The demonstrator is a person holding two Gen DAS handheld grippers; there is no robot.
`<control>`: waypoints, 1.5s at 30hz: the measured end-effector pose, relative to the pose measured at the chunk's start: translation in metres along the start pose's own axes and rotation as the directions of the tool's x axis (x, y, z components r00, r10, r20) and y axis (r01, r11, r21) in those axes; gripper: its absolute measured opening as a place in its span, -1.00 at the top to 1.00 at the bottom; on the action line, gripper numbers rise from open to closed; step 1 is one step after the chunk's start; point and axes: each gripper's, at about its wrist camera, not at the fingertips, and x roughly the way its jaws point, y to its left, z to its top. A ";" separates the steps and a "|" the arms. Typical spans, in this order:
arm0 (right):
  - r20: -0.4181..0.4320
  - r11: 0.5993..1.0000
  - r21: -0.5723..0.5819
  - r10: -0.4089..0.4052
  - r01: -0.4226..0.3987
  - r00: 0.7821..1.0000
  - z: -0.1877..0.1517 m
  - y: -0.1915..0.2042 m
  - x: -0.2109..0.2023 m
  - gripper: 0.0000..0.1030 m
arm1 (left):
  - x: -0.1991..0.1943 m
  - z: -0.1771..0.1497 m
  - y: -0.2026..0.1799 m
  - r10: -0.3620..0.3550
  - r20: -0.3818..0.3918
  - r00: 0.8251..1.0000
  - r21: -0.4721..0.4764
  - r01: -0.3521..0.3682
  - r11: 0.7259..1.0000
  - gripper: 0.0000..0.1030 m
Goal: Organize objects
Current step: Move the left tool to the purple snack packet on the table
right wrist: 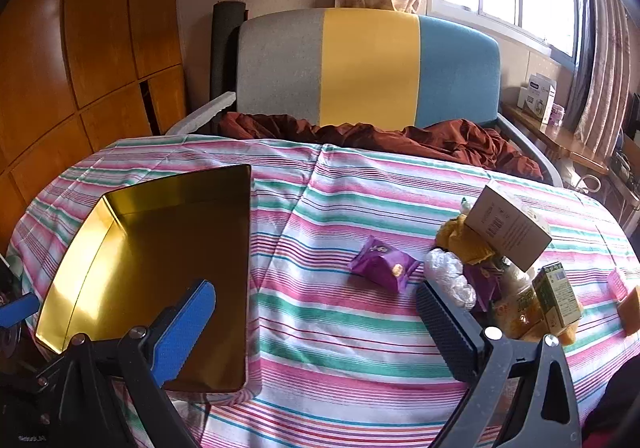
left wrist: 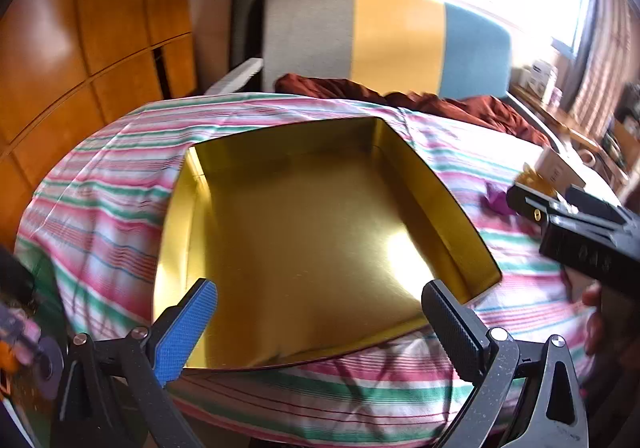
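Right wrist, purple packet [right wrist: 383,266] between right tool [right wrist: 316,312] fingers

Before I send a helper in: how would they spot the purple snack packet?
On the striped bedcover, look right of the gold tin, short of the pile of boxes. The purple snack packet lies alone there, crinkled foil with a small gold emblem, touching nothing else.

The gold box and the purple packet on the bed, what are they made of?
The gold tin box looks like thin metal with a shiny, brushed finish: its inner walls mirror the window light. The purple snack packet seems to be glossy plastic or foil film; it is crinkled and has pinched, sealed ends. The box beside the heap, the tan carton, looks like matte cardboard.
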 end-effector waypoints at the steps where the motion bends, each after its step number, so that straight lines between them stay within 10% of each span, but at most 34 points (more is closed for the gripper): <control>1: -0.002 1.000 0.004 -0.006 0.006 1.000 0.001 -0.006 0.000 -0.99 | 0.001 0.000 -0.004 -0.011 0.002 1.000 0.014 0.011 1.000 -0.99; 10: 0.026 0.980 0.149 -0.134 0.129 0.991 0.029 -0.123 -0.014 -0.99 | 0.012 0.009 -0.037 -0.155 -0.051 0.987 0.072 0.159 0.985 -0.99; 20: -0.002 0.847 0.458 -0.305 0.272 0.952 0.015 -0.252 -0.015 -0.99 | 0.019 0.035 -0.105 -0.292 -0.083 0.953 0.172 0.302 0.938 -0.99; 38: 0.011 0.835 0.533 -0.166 0.135 0.986 0.010 -0.262 -0.013 -0.99 | 0.133 0.088 -0.216 -0.163 -0.280 0.946 0.300 0.247 0.921 -0.91; 45: -0.007 0.835 0.537 -0.138 0.120 0.990 0.008 -0.264 -0.009 -0.99 | 0.162 0.088 -0.212 -0.237 -0.377 0.895 0.087 0.290 0.953 -0.58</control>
